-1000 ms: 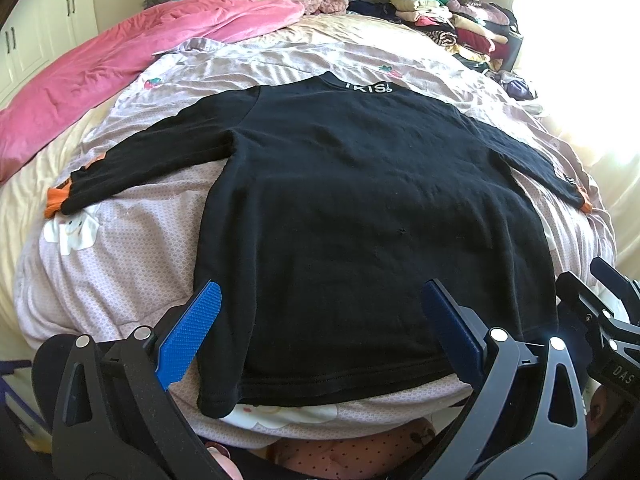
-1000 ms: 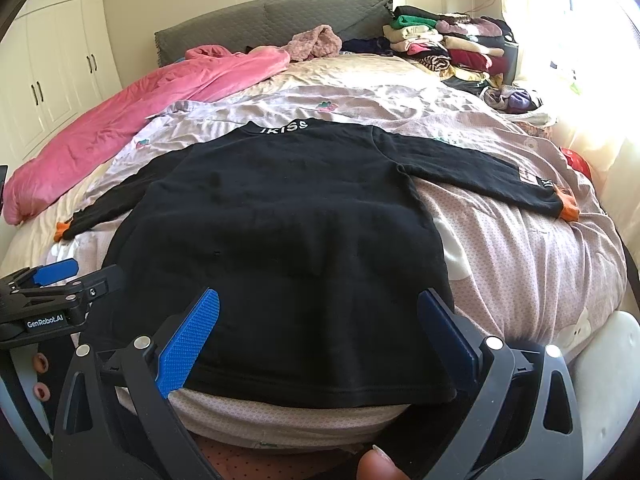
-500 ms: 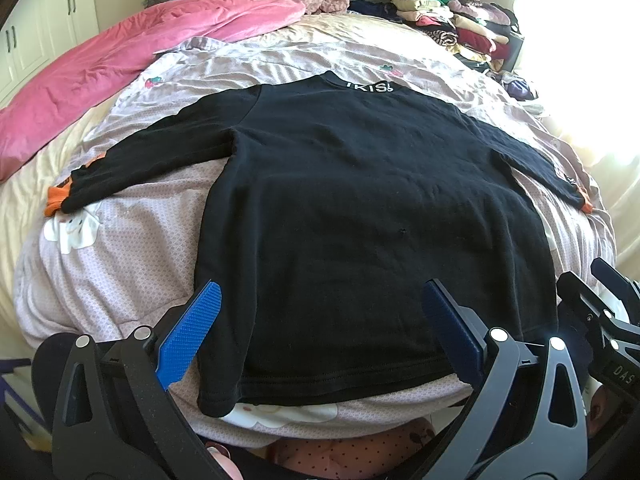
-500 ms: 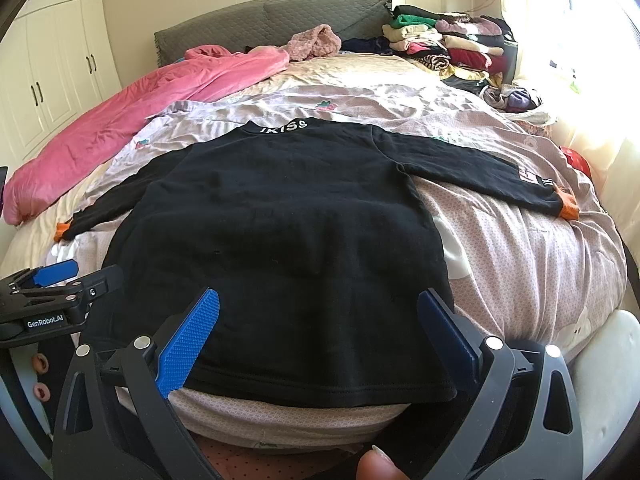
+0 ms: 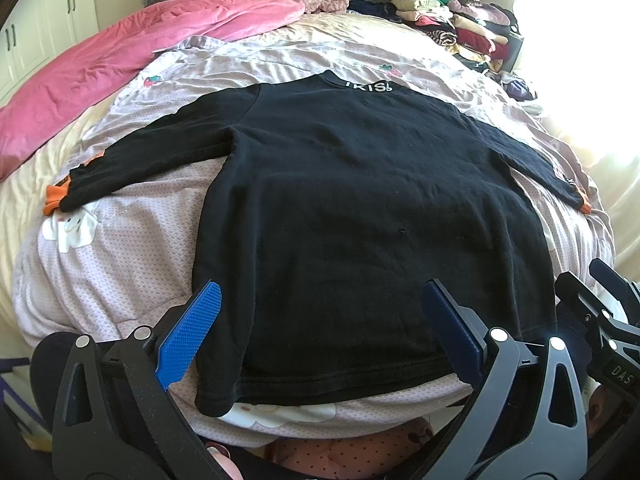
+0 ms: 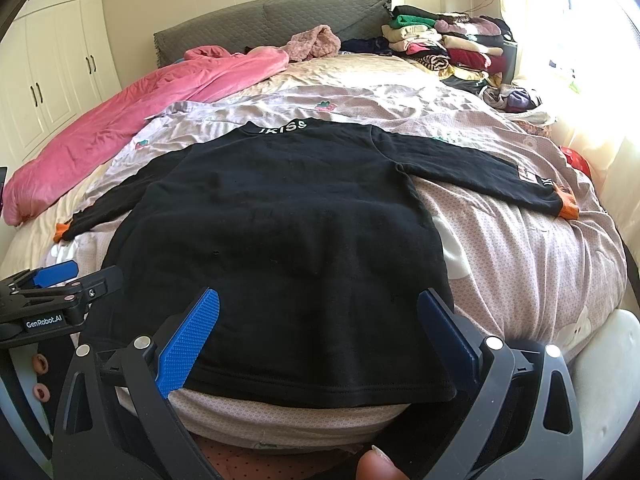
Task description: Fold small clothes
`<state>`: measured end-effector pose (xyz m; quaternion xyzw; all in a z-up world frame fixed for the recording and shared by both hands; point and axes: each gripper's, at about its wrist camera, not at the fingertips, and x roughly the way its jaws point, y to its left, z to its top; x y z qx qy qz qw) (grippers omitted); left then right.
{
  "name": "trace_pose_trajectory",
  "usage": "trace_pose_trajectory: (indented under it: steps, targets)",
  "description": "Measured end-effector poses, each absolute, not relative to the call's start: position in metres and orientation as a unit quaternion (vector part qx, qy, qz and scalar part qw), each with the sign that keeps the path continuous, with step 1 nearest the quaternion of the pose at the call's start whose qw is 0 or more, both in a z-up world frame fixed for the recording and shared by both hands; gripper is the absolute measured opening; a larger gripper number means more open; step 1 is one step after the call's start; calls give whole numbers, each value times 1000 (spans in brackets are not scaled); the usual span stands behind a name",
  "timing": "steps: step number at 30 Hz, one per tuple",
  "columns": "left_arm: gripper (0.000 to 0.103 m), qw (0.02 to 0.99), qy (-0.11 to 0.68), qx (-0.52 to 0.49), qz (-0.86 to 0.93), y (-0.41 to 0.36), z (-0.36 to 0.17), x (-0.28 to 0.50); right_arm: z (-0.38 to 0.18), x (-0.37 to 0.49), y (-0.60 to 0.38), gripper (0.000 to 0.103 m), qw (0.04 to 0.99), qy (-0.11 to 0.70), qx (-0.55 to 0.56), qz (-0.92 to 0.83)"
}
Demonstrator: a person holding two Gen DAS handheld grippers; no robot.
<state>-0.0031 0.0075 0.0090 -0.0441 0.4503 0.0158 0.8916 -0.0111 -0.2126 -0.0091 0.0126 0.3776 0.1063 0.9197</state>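
Note:
A black long-sleeved sweater (image 5: pixel 360 208) with orange cuffs lies flat on the bed, collar away from me, sleeves spread to both sides; it also shows in the right wrist view (image 6: pixel 288 240). My left gripper (image 5: pixel 320 320) is open and empty, hovering over the sweater's near hem toward its left side. My right gripper (image 6: pixel 318 320) is open and empty, over the hem toward its right side. Each gripper shows at the edge of the other's view: the right one (image 5: pixel 600 300), the left one (image 6: pixel 60 284).
The sweater rests on a lilac dotted sheet (image 5: pixel 120 256). A pink duvet (image 5: pixel 120 60) lies at the far left. A stack of folded clothes (image 6: pixel 448 48) sits at the far right by the grey headboard (image 6: pixel 280 12). White wardrobes (image 6: pixel 52 80) stand left.

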Motion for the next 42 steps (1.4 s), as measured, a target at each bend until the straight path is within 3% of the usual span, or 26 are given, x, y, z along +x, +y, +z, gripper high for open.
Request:
trace_pose_trajectory:
  steps: [19, 42]
  targets:
    - [94, 888, 457, -54, 9, 1, 1, 4, -9, -1, -217, 99, 922, 373, 15, 99]
    - [94, 883, 465, -61, -21, -14, 5, 81, -2, 79, -256, 99, 922, 383, 14, 47]
